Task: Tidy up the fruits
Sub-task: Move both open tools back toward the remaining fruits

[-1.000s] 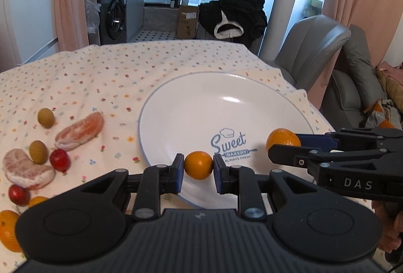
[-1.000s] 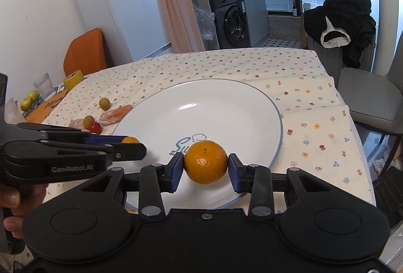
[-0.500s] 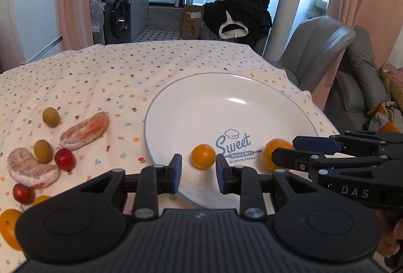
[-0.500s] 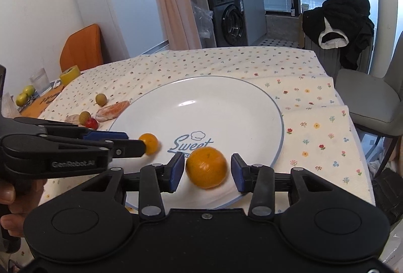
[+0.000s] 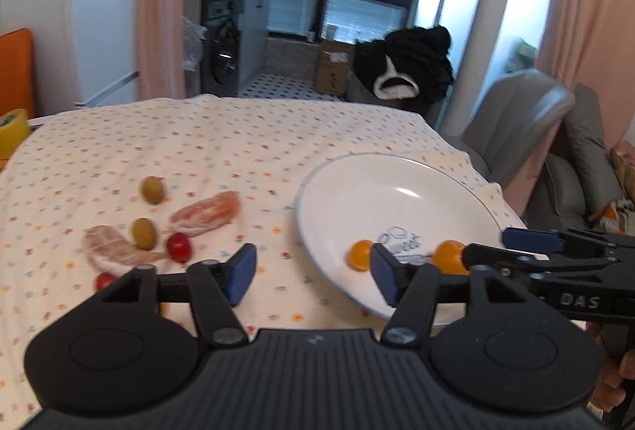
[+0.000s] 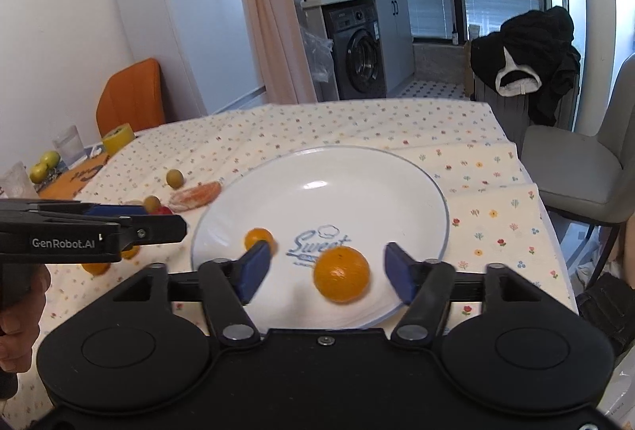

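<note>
Black moulded left gripper (image 5: 313,273) and right gripper (image 6: 329,271): ribbed housing, twin round hubs, silver pivot screws, blue rubber pads (image 5: 242,271). White side lettering: "GenRobot.AI" on left, "DAS" on right.

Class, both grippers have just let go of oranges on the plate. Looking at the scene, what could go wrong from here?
1. The large orange lies near the plate's front rim, looks blurred and may roll off.
2. The open right gripper flanks it closely; pulling back could nudge it.
3. The open left gripper hangs over the cloth beside the red fruit and could bump it.
</note>
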Demonstrator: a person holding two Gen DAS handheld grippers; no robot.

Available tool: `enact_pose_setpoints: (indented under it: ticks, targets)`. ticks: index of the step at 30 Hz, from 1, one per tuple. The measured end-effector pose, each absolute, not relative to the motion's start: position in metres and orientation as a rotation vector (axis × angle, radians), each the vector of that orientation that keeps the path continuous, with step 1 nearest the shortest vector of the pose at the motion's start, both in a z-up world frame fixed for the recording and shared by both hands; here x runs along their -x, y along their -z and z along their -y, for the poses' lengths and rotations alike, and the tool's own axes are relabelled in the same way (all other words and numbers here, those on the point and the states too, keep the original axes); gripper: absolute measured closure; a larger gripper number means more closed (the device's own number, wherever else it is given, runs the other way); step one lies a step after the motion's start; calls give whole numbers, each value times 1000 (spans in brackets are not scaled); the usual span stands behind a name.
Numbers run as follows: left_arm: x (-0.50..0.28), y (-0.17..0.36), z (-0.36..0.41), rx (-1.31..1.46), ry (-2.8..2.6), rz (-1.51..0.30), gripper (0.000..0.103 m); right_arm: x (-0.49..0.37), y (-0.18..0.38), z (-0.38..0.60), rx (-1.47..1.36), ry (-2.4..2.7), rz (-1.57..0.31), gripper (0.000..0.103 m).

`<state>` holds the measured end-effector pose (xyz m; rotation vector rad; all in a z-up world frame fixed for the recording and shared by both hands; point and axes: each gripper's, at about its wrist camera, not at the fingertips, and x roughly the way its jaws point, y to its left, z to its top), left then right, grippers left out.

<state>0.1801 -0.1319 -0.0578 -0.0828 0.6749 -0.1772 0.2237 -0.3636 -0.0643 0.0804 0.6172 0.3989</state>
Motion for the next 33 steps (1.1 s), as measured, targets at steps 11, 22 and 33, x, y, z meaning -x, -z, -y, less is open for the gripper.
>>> enact_pose_setpoints:
  ticks: [11,22,33]
  targets:
    - [-146,43,87,118,62,-587,11,-212,49,344,-159,-464,-552,0]
    - [-123,39,52,177,0,-556,8,-198,40,313,-110,-525,-506,0]
    - [-107,39,19,164,-71,-569,9,-197,36,285,-115,-564,-496,0]
